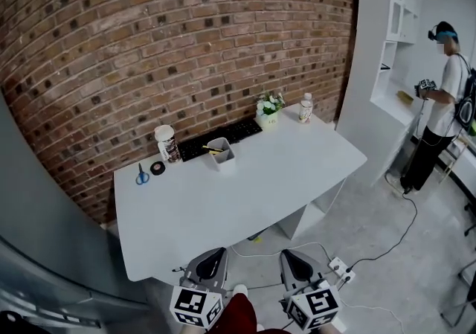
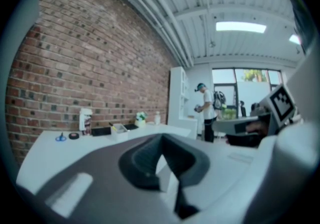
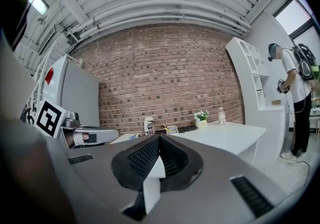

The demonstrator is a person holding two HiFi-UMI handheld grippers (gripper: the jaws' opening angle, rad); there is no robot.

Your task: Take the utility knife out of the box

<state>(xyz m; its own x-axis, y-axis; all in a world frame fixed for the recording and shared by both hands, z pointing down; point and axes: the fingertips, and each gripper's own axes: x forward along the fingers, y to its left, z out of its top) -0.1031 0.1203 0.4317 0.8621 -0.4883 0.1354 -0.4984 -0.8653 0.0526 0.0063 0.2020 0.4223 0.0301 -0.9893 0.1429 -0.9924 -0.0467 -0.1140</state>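
Observation:
A small grey box stands near the back of the white table, and a yellow utility knife pokes out of it. Both grippers hang low in front of the table's near edge, well short of the box. My left gripper is shut with nothing in it, and so is my right gripper. In the left gripper view the jaws meet, with the box far off on the table. The right gripper view shows the closed jaws and the box small beyond them.
On the table stand blue scissors, a black tape roll, a can, a black keyboard, a flower pot and a bottle. A person stands at the white shelf. A power strip lies on the floor.

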